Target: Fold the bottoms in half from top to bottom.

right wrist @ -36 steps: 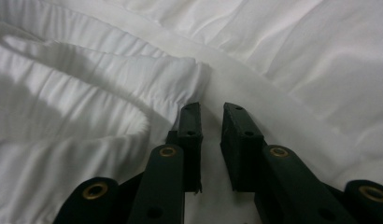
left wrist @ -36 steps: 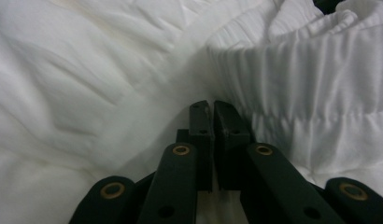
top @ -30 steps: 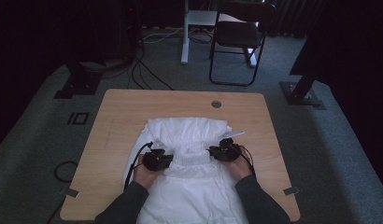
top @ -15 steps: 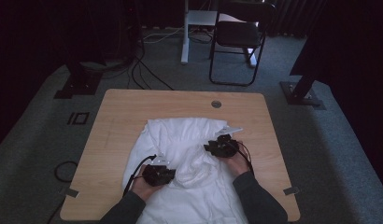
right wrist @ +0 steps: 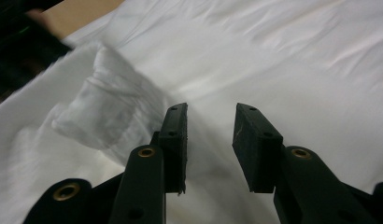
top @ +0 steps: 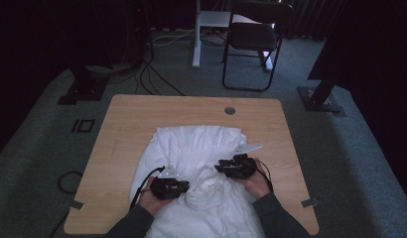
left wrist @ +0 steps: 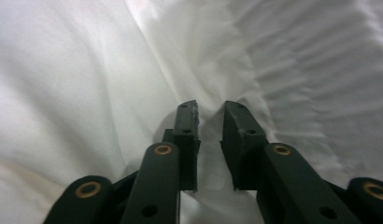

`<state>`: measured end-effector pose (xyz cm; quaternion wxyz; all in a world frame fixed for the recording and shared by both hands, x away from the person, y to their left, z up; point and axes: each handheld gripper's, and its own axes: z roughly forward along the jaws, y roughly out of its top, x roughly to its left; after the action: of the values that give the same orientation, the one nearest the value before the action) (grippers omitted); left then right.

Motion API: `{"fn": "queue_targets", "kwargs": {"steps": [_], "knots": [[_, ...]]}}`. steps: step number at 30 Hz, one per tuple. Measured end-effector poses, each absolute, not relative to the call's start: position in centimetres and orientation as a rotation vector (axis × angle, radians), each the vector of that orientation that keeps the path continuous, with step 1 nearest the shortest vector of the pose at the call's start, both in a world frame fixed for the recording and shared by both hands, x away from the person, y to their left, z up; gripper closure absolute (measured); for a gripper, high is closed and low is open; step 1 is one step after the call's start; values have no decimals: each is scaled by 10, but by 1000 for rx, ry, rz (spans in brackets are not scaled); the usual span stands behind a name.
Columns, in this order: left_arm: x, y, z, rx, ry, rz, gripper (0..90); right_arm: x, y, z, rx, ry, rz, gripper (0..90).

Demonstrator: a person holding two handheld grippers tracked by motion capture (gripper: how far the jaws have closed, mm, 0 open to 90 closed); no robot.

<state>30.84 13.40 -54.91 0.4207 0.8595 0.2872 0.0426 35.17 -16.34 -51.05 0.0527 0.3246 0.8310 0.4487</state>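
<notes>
A white garment (top: 191, 144) lies spread on the wooden table (top: 142, 114). Part of it is bunched into a gathered lump (top: 206, 186) between my hands. My left gripper (top: 186, 186) rests on the cloth near the front edge and points right. Its jaws (left wrist: 209, 109) have just been opening; a ridge of cloth sits in the narrow gap and the pads are not pressing it. My right gripper (top: 218, 166) points left over the garment. Its jaws (right wrist: 210, 114) have been opening too and are open with nothing between them. The gathered lump (right wrist: 105, 102) lies just left of them.
A round cable hole (top: 230, 110) sits in the table's far side. Bare wood runs along the table's left and far sides. Beyond the table stand a black chair (top: 256, 39), floor cables (top: 157, 74) and a stand base (top: 320, 99).
My left gripper has drawn back toward the near edge. The gathered band that ran straight between the grippers is now bunched in a lump. Both pairs of jaws stand wider.
</notes>
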Motion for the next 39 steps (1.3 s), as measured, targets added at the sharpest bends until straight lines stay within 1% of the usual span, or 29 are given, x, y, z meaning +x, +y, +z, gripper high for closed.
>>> {"fn": "queue_targets", "kwargs": {"steps": [8,16,18,21,24,27,30,35,36,37,39], "knots": [[306,143,-550,2116,789,133,604,306,-184,-526,949,2578,1331,632],[306,164,-558,2100,845,165,543,287,-192,-552,926,2687,1126,627],[308,170,-559,2081,862,145,534,284,-192,-553,894,2700,1107,611],[308,175,-556,2078,882,165,513,285,-197,-550,891,2679,1114,572],[313,184,-548,2062,916,219,495,292,-205,-540,937,2577,1154,542],[322,193,-536,2001,966,257,478,306,-212,-527,1006,2462,1189,491],[336,199,-522,1963,1003,321,468,331,-219,-513,1062,2361,1233,467],[373,208,-503,1881,1099,396,423,374,-218,-506,1147,2289,1216,450],[373,208,-503,1881,1099,396,411,374,-218,-506,1147,2289,1216,450],[388,208,-499,1875,1127,414,411,382,-216,-506,1157,2283,1209,449],[401,206,-498,1867,1148,436,391,400,-212,-505,1190,2261,1201,447]]}}
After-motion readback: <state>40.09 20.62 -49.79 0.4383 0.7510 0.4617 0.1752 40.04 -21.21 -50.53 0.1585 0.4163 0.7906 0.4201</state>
